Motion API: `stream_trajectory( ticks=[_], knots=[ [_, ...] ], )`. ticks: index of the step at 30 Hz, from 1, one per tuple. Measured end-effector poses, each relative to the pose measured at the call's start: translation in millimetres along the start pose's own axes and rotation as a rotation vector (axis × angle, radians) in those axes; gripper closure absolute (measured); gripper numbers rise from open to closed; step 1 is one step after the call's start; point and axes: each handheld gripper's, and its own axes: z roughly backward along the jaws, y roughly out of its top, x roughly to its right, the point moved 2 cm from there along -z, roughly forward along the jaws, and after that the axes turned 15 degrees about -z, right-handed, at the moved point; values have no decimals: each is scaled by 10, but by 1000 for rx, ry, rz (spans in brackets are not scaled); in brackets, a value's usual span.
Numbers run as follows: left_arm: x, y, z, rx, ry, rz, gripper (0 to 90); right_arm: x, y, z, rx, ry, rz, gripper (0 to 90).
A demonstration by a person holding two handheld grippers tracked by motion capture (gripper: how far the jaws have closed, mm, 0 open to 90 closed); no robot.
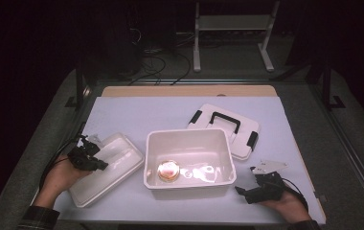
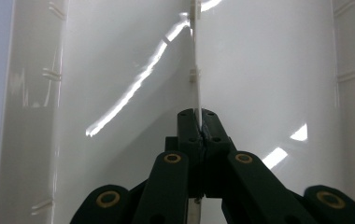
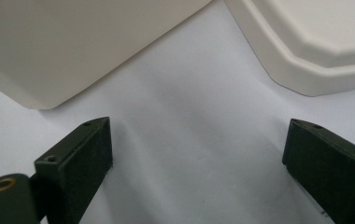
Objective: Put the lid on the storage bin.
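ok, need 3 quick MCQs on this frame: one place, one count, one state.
1. Where is the round amber dish?
A. inside the open bin
B. on the lid with black handle
C. in the right gripper

2. How many black latches show on the lid?
A. none
B. two
C. five

3. What are the left gripper's jaws doing?
A. standing wide apart over bare table
B. shut on a thin edge of the clear tray
C. holding the amber dish

Key: 1 A, the dish lies on the floor of the bin. 2 B, one at each end of the lid. 3 B, the left gripper pinches the tray edge.
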Motion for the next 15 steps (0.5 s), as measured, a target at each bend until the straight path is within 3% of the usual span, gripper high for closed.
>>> stream_trajectory(
  ticks=[15],
  knots=[
    [-76,252,493,23,54,-56,885,0,0,0,0,0,0,78]
  ],
)
